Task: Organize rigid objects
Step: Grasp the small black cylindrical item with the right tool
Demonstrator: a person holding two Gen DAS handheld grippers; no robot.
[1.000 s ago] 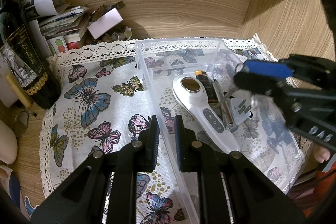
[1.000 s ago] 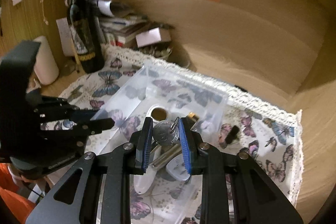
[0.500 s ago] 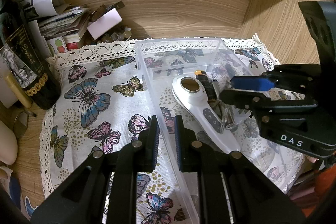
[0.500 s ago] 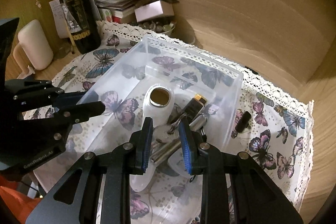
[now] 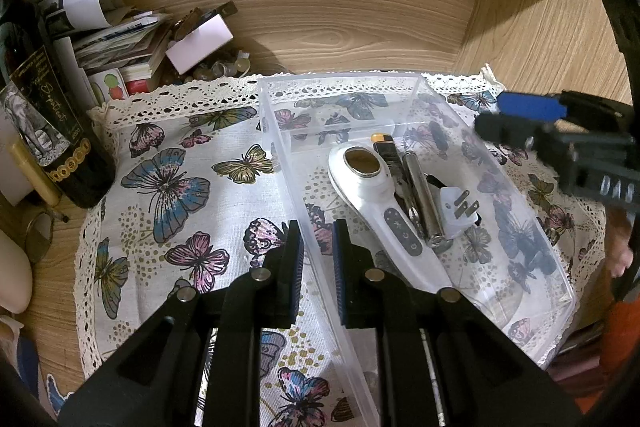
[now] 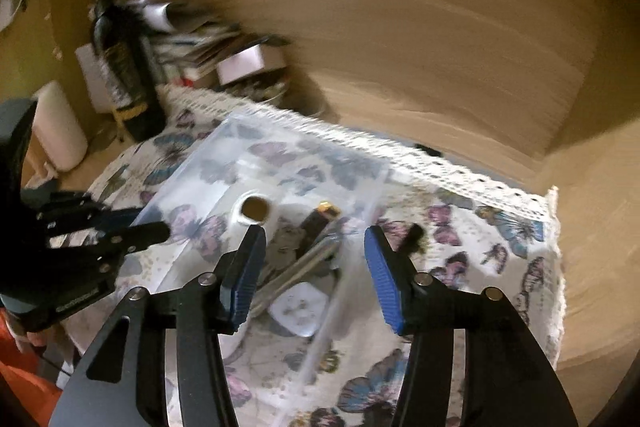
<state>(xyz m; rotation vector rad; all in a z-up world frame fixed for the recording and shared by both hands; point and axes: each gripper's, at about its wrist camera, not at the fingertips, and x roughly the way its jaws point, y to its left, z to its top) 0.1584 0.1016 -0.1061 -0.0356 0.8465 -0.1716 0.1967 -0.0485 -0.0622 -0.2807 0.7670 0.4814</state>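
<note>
Clear plastic bin (image 5: 532, 259), white handheld device (image 5: 372, 195), metal cylinder (image 5: 422, 199), plug (image 5: 460, 211) inside

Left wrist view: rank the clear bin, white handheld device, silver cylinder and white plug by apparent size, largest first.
1. clear bin
2. white handheld device
3. silver cylinder
4. white plug
All lie close together inside the bin, so nearness hardly skews the order.
</note>
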